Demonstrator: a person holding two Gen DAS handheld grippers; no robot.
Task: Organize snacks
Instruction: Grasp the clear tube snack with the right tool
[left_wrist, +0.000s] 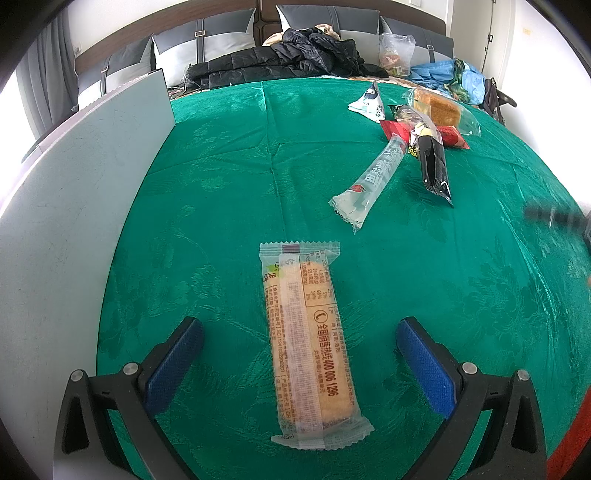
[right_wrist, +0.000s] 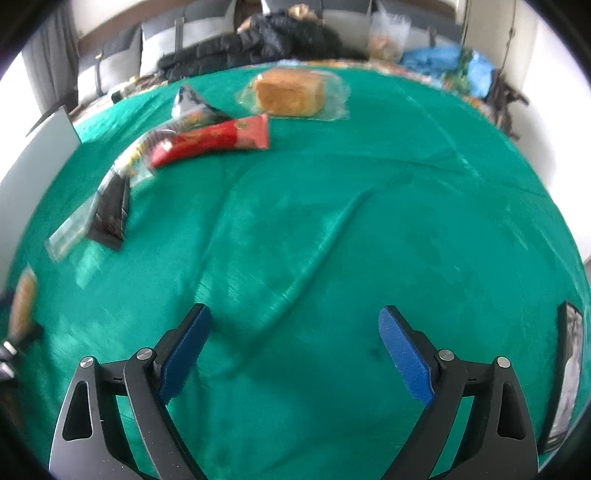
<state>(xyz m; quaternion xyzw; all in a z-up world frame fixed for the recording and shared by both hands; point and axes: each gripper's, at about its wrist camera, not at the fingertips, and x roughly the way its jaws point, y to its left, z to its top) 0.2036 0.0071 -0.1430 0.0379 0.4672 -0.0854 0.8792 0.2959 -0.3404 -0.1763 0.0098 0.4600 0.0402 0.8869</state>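
— So which snack is next, and how does it lie from the jaws?

— Right under the left gripper (left_wrist: 299, 354): a cracker bar (left_wrist: 308, 343) in a clear wrapper, flat on the green cloth (left_wrist: 221, 192), set between the two blue pads (left_wrist: 177, 358) with a gap on each side. Its long axis runs roughly from 12 to 6 o'clock in the left wrist view, tipped a little toward 5. The jaws are spread wide and hold nothing, so closing would catch the bar across its narrow width.

— And the right gripper (right_wrist: 295, 354)?

— Also wide open and empty, over bare cloth. The bar shows only as a blur at 9 o'clock in its view, so I judge the left hand much the nearer.

— Where are the other snacks?

— Piled well apart toward 1 o'clock from the left: a clear tube pack (left_wrist: 373, 177), a black pack (left_wrist: 434, 162), a red pack (left_wrist: 448, 134), a wrapped bread loaf (left_wrist: 437, 107) and a small triangular pouch (left_wrist: 369, 101).

— The surface?

— Wrinkled cloth over the tabletop; a grey board (left_wrist: 74, 221) stands at 9 to 10 o'clock. Behind is a sofa (left_wrist: 221, 40) with a black jacket (left_wrist: 288, 55)
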